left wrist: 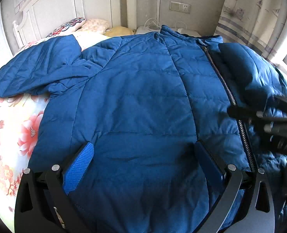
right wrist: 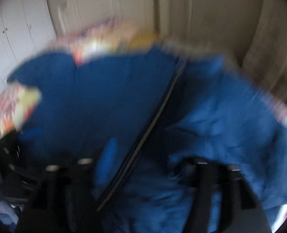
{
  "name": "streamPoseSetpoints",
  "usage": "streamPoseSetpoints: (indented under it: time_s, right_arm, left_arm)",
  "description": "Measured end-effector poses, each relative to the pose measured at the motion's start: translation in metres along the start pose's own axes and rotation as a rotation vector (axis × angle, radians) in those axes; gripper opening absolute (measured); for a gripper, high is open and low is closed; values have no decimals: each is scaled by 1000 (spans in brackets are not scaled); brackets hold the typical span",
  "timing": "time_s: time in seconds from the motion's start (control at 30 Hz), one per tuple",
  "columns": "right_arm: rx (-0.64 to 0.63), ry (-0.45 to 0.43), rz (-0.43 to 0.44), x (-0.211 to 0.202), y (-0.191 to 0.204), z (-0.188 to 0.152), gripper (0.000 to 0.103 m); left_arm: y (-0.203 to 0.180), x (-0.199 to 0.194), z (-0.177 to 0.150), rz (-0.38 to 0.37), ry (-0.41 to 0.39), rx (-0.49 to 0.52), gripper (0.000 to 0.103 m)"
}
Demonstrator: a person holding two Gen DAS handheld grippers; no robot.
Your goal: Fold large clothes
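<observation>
A blue quilted jacket (left wrist: 135,89) lies front-up on a bed (left wrist: 5,128) with a flowered cover, its zipper (left wrist: 226,89) running down the right side. The left gripper (left wrist: 143,155) hovers over the hem, fingers spread wide, holding nothing. The right gripper (right wrist: 143,161) is blurred; I cannot tell its finger state (it appears among folds right of the zipper). The puffy, slippery cloth may slide from a shallow pinch, or a sleeve (left wrist: 36,69) may drag askew. No readable writing.
</observation>
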State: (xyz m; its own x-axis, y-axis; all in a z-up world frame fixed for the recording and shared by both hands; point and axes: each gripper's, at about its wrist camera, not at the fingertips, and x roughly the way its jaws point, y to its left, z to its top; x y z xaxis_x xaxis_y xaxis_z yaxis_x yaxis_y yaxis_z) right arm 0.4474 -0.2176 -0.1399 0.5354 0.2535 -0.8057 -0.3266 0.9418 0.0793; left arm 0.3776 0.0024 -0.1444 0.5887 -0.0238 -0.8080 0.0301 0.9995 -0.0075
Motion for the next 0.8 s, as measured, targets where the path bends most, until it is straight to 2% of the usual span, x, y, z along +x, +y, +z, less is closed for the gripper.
streamPoseSetpoints:
  time_s: [0.03, 0.17, 0.23, 0.3, 0.33, 0.37, 0.4, 0.47, 0.53, 0.6, 0.7, 0.73, 0.77, 0.8]
  right_arm:
    - [2, -14, -5, -1, -2, -6, 67]
    - [126, -76, 110, -53, -26, -34, 74]
    - [151, -132, 100, -86, -35, -58, 75]
    - [197, -184, 36, -117, -50, -86, 75]
    - [228, -194, -2, -128, -59, -102, 75]
    - [279, -192, -41, -136, -72, -120, 75]
    - [320, -195, -48, -143, -75, -132, 75]
    - [409, -184, -47, -145, -94, -161, 74]
    - [446, -176, -41, -143, -103, -184, 68]
    - [447, -202, -47, -147, -104, -189, 68]
    - [442, -195, -36, -147, -103, -192, 69]
    - [450, -204, -24, -147, -103, -190, 69]
    - [458, -212, -12, -142, -103, -184, 69]
    - [468, -222, 2, -143, -105, -186, 69]
  left_arm:
    - [0, 0, 0, -1, -1, 0, 99]
    - [0, 0, 0, 1, -2, 1, 99]
    - [0, -1, 0, 4, -5, 4, 99]
    - [-4, -6, -1, 28, -22, 20, 98]
    - [-12, -13, 0, 39, -41, 59, 98]
    - [-30, -25, 3, 13, -73, 126, 98]
    - [-42, -32, 6, -7, -92, 164, 98]
    - [-93, -59, 18, -34, -183, 313, 98]
    - [-143, -71, 28, -48, -231, 461, 98]
    - [-190, -67, 36, -71, -222, 588, 98]
    - [-255, -44, 44, -137, -165, 741, 98]
    - [-279, -31, 44, -138, -141, 799, 97]
    - [-289, -23, 43, -129, -134, 826, 95]
    - [-301, -14, 42, -115, -124, 855, 84]
